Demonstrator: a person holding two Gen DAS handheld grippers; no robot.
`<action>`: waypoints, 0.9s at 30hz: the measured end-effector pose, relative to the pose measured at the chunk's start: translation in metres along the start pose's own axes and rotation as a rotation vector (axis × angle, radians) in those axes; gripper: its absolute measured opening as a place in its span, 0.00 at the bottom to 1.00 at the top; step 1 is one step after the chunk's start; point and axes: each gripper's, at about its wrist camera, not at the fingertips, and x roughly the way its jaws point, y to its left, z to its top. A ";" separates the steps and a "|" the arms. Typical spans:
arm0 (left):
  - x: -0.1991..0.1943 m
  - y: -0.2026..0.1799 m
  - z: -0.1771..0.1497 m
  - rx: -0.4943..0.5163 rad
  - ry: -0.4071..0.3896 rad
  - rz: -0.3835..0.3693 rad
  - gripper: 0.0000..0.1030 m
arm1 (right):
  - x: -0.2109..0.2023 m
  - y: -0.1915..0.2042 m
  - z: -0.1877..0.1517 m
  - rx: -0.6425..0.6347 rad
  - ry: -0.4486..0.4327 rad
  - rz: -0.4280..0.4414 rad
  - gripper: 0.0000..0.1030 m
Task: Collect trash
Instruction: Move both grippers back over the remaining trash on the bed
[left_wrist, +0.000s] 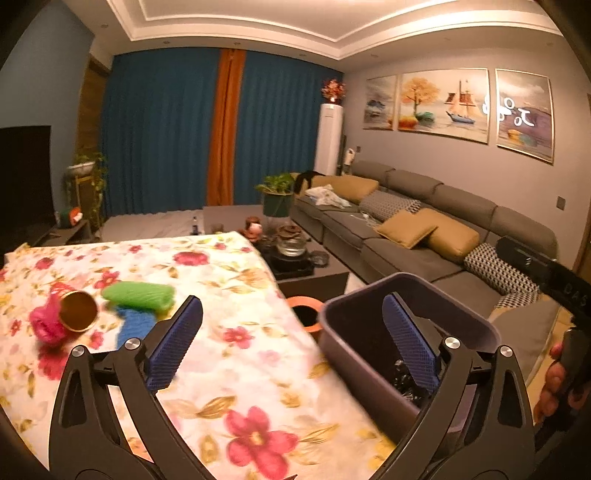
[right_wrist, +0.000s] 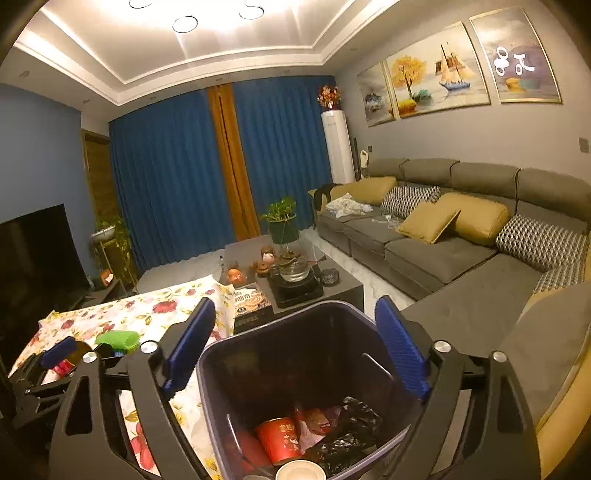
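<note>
Item 1: my left gripper (left_wrist: 291, 339), jaws spread wide and empty, over the edge of the floral tablecloth (left_wrist: 229, 354).

Item 2: my right gripper (right_wrist: 295, 350), jaws likewise released, holding nothing, above the purple trash bin (right_wrist: 236, 369).

Item 3: bin contents: red paper cup (right_wrist: 279, 439), black plastic wrap (right_wrist: 354, 424), white cup rim (right_wrist: 300, 472).

Item 4: on the cloth, well left of the bin: green mesh sleeve (left_wrist: 138, 295), blue mesh sleeve (left_wrist: 135, 325), gold-lined cup (left_wrist: 78, 311) touching a pink wrapper (left_wrist: 46, 325).

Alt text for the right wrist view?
The open right tool hangs over a dark bin holding a red can and black wrappers. A floral tablecloth lies left, a grey sofa right.
</note>
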 end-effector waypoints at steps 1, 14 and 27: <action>-0.003 0.005 -0.001 -0.002 0.001 0.007 0.93 | -0.002 0.004 0.000 -0.004 -0.004 0.001 0.84; -0.035 0.088 -0.009 -0.034 -0.014 0.157 0.93 | -0.001 0.084 -0.018 -0.088 0.001 0.106 0.85; -0.051 0.206 -0.023 -0.100 -0.011 0.358 0.93 | 0.033 0.199 -0.043 -0.113 0.090 0.234 0.85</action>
